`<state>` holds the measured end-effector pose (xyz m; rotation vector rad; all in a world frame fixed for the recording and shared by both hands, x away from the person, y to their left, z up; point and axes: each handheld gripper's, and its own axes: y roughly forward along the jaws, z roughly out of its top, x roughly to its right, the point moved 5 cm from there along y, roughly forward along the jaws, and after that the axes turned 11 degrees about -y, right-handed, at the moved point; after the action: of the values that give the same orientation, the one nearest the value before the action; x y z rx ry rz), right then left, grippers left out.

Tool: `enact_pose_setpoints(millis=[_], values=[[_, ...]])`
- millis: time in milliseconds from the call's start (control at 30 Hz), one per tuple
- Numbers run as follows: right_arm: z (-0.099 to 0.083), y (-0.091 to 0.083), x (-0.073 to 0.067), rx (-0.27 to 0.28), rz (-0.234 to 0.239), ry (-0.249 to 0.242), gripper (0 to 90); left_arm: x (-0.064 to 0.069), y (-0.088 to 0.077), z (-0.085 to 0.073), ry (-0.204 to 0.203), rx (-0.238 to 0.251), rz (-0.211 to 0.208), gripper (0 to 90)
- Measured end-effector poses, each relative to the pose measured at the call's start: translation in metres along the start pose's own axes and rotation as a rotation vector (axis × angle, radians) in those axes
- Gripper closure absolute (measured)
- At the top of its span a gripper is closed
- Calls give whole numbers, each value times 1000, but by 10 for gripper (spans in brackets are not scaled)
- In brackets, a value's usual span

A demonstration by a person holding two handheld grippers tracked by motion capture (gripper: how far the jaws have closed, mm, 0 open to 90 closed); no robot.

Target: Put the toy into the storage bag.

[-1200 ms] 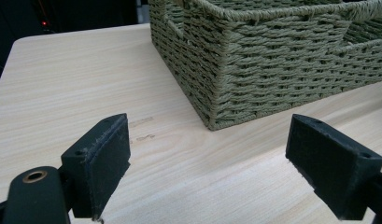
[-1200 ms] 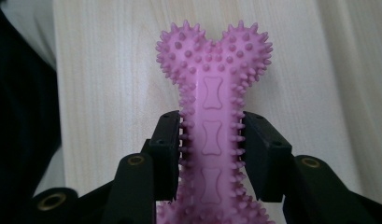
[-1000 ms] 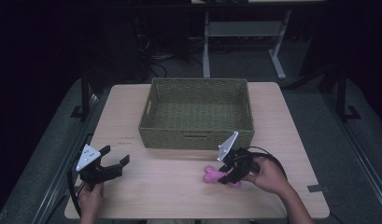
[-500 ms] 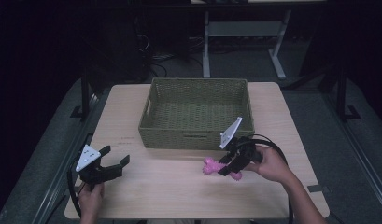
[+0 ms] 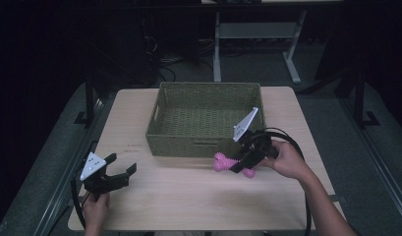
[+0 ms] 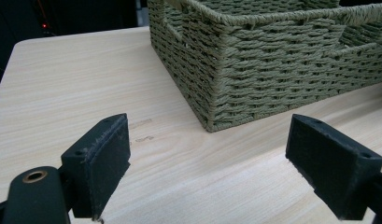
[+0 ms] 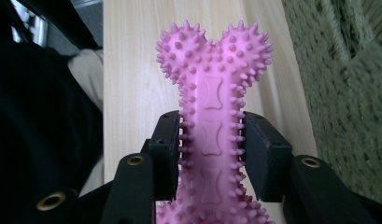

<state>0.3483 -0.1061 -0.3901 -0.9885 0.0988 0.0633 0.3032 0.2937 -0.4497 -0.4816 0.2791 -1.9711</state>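
— While the right tool [image 5: 240, 164] is clamped on the pink bone [image 5: 223, 162], where does the bone sit?

— Between the jaws, gripped at its shaft; in the right gripper view the spiky end [image 7: 214, 51] sticks out past them. It hangs over the table [image 5: 188, 196], just in front of the basket [image 5: 208, 118].

— And the left tool [image 5: 121, 170]?

— Its jaws stand wide apart, with nothing between them — it is at the table's near left corner, well apart from the bone, facing the basket's corner [image 6: 212, 112].
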Motion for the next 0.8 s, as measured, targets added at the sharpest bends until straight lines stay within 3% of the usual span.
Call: enact_pose_setpoints(millis=[500, 800], values=[[12, -28, 16, -20, -22, 11, 582, 1, 0, 0, 9, -2, 1, 133], [20, -44, 31, 0, -24, 27, 581, 1, 1, 0, 7, -5, -3, 133]])
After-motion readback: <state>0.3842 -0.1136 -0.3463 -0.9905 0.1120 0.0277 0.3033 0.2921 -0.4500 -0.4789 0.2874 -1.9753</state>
